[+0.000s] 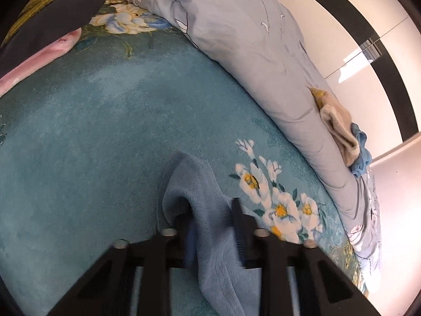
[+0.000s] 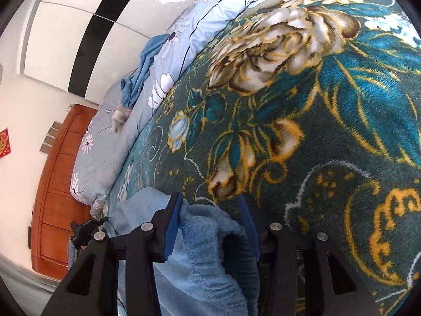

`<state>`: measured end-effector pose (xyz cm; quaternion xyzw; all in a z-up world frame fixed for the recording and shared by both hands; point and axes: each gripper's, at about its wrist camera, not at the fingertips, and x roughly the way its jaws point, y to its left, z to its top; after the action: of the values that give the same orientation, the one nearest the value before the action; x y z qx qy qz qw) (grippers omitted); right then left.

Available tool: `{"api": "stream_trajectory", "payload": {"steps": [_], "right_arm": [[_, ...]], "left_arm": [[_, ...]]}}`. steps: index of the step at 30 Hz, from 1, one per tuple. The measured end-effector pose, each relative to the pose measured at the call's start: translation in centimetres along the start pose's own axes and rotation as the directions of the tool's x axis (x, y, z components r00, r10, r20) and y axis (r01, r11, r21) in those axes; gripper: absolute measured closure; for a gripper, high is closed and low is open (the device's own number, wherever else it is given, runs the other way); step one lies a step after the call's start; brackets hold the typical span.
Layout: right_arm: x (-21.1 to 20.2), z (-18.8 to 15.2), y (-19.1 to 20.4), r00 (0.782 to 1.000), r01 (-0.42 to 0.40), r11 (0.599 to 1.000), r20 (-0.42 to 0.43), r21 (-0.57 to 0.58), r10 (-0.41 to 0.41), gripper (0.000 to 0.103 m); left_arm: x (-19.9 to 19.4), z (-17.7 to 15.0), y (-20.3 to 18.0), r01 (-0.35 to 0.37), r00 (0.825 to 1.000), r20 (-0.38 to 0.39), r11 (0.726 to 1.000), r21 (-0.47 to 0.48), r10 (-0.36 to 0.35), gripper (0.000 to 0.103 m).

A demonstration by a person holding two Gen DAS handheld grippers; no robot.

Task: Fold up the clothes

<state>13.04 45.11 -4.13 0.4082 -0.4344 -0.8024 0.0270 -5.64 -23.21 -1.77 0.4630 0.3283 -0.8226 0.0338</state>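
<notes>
Left wrist view: the left claw (image 1: 210, 218) has its two black fingers closed on a fold of the blue garment (image 1: 208, 237). The cloth bunches up between them at 6 o'clock and hangs down toward the camera. The grip is on an edge or a corner, I think, because only a narrow ridge of cloth is caught, and this gives control of the edge for a fold. Under it lies the teal blanket (image 1: 105, 131) of the bed, with white flowers at 4 o'clock. A grey quilt (image 1: 236, 39) runs from 12 to 4 o'clock along the far side, pushed aside so that the middle of the bed is free for work. On the quilt, at 3 o'clock, rest a beige cloth (image 1: 339, 129) and a small blue cloth (image 1: 361, 155), probably waiting for their turn. At 10 o'clock there are a dark garment (image 1: 52, 13) and a pink one (image 1: 39, 55).

Right wrist view: the right claw (image 2: 210, 210) also grips the blue garment (image 2: 205, 239), its blue-padded fingers narrowly apart with thick fleece pinched between them at 6 o'clock. The hem stitching is visible, so this claw holds an edge too. With both claws on the same piece, the cloth can be stretched and laid flat. The blanket (image 2: 315, 105) fills the right half. At 8 o'clock the other claw (image 2: 86, 229) is seen near a wooden cabinet (image 2: 60, 184).
</notes>
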Motion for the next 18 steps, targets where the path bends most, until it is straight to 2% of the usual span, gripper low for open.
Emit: {"api": "stream_trajectory", "payload": {"steps": [1,3,5,6,7,9,10,11,15,18], "right_arm": [[0.0,0.0,0.0,1.0,0.002,1.0,0.0,-0.003,-0.002,0.057],[0.0,0.1,0.0,1.0,0.007,1.0,0.0,-0.008,-0.007,0.057],[0.1,0.1,0.1,1.0,0.012,1.0,0.002,-0.013,-0.012,0.057],[0.1,0.0,0.2,1.0,0.014,1.0,0.003,-0.017,-0.014,0.056],[0.1,0.0,0.2,1.0,0.016,1.0,0.004,-0.022,-0.016,0.056],[0.0,-0.1,0.2,1.0,0.016,1.0,0.006,-0.025,-0.016,0.056],[0.0,-0.1,0.1,1.0,0.014,1.0,0.007,-0.024,-0.014,0.056],[0.1,-0.1,0.1,1.0,0.013,1.0,0.008,-0.022,-0.013,0.056],[0.0,-0.1,0.3,1.0,0.015,0.999,0.007,-0.033,-0.015,0.055],[0.1,-0.1,0.3,1.0,0.011,0.999,0.007,-0.036,-0.011,0.055]], "left_arm": [[-0.3,-0.1,-0.1,0.011,1.0,0.016,1.0,0.005,-0.011,0.095],[-1.6,-0.9,-1.1,0.081,0.994,0.064,0.995,0.065,-0.085,0.096],[-3.3,-2.5,-3.0,0.188,0.975,0.081,0.966,0.179,-0.205,0.096],[-3.9,-3.8,-4.2,0.235,0.965,0.055,0.938,0.256,-0.257,0.096],[-4.2,-5.5,-5.3,0.255,0.962,0.008,0.907,0.335,-0.274,0.096],[-4.7,-9.0,-7.4,0.3,0.952,-0.09,0.825,0.48,-0.294,0.096],[-4.6,-10.6,-8.2,0.307,0.951,-0.131,0.787,0.535,-0.281,0.096],[-3.9,-11.8,-8.4,0.287,0.958,-0.159,0.777,0.56,-0.239,0.096],[-0.9,-14.2,-7.5,0.219,0.967,-0.237,0.782,0.583,-0.094,0.096],[-0.7,-14.8,-7.3,0.185,0.971,-0.231,0.778,0.601,-0.053,0.095]]}}
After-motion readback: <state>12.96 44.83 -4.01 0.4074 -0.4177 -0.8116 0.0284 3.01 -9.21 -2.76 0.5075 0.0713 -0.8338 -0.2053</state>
